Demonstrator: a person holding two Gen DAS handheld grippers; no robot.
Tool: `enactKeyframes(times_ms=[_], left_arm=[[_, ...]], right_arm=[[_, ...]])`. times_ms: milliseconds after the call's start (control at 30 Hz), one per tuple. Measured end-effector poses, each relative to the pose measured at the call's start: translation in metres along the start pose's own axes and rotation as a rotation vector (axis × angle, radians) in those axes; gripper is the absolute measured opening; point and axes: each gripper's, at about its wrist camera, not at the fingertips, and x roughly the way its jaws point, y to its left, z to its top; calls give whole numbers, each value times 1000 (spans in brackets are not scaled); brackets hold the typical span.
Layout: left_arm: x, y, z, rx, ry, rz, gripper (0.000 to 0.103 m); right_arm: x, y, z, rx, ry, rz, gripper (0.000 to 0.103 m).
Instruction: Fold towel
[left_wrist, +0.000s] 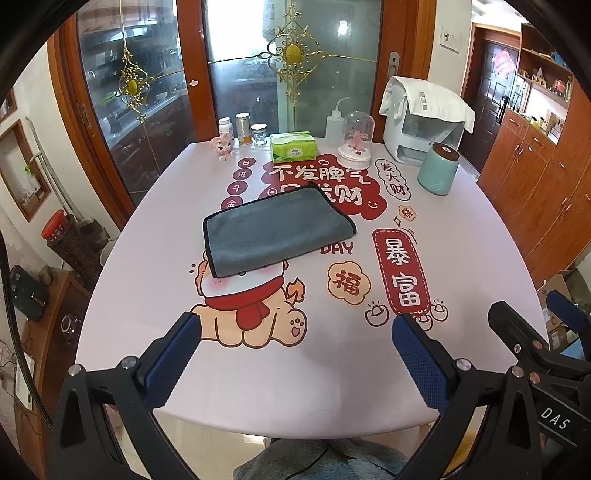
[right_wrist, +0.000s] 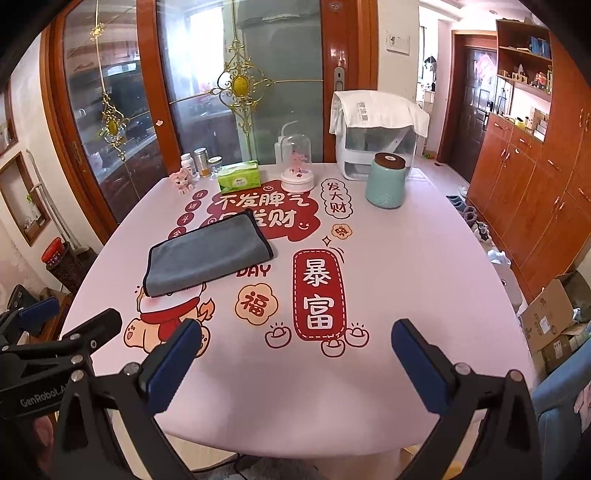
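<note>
A grey towel (left_wrist: 275, 230) with a dark hem lies folded flat in the middle of the pink printed table (left_wrist: 295, 369). It also shows in the right wrist view (right_wrist: 207, 254), left of centre. My left gripper (left_wrist: 295, 354) is open and empty, held above the table's near edge, well short of the towel. My right gripper (right_wrist: 295, 358) is open and empty too, beside the left one and to its right; it shows at the right edge of the left wrist view (left_wrist: 535, 317). The left gripper shows at the left edge of the right wrist view (right_wrist: 55, 321).
At the table's far edge stand a green tissue box (left_wrist: 293, 147), a glass-dome ornament (left_wrist: 355, 142), a mint canister (left_wrist: 439, 168), a white appliance under a cloth (left_wrist: 424, 118), a squeeze bottle (left_wrist: 334, 123), small jars (left_wrist: 242, 129) and a pink figurine (left_wrist: 223, 147). Wooden cabinets (right_wrist: 535, 192) and cardboard boxes (right_wrist: 554, 317) are on the right.
</note>
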Motion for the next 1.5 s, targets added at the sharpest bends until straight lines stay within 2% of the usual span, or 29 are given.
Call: enactKeyframes(times_ms=[1500], left_arm=[[3, 3, -6, 25, 17, 3, 103]], right_arm=[[-5, 0, -2, 4, 3, -15, 103]])
